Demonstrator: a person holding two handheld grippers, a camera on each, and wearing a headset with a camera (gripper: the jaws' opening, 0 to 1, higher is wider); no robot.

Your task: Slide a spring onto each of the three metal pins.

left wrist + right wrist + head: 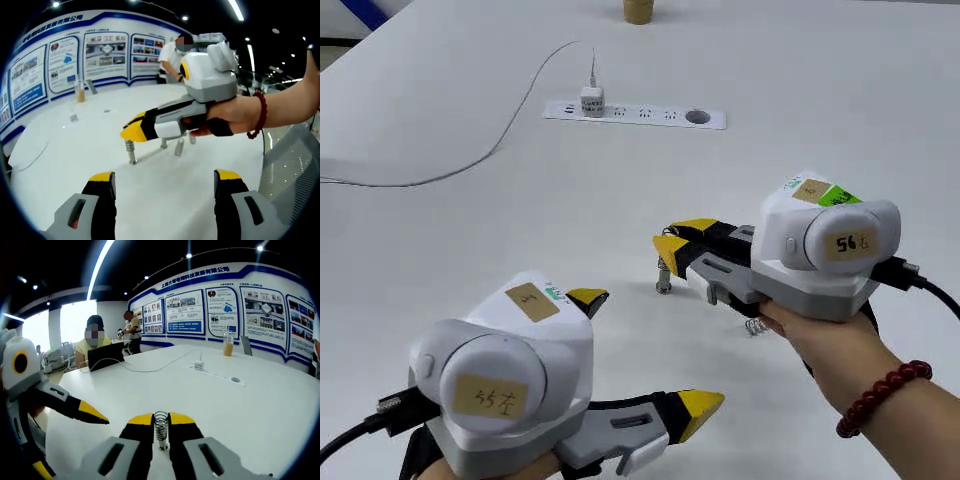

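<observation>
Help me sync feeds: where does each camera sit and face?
Head view: on the headset, looking down at the table; left gripper, right gripper, hand show.
Left gripper view: rides it, faces right gripper over the pins; own jaws open.
Right gripper view: rides it, looks along jaws shut on a spring.
Shared: each gripper view catches the other gripper.

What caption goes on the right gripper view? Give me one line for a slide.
Right gripper shut on an upright spring over the white table.
</observation>
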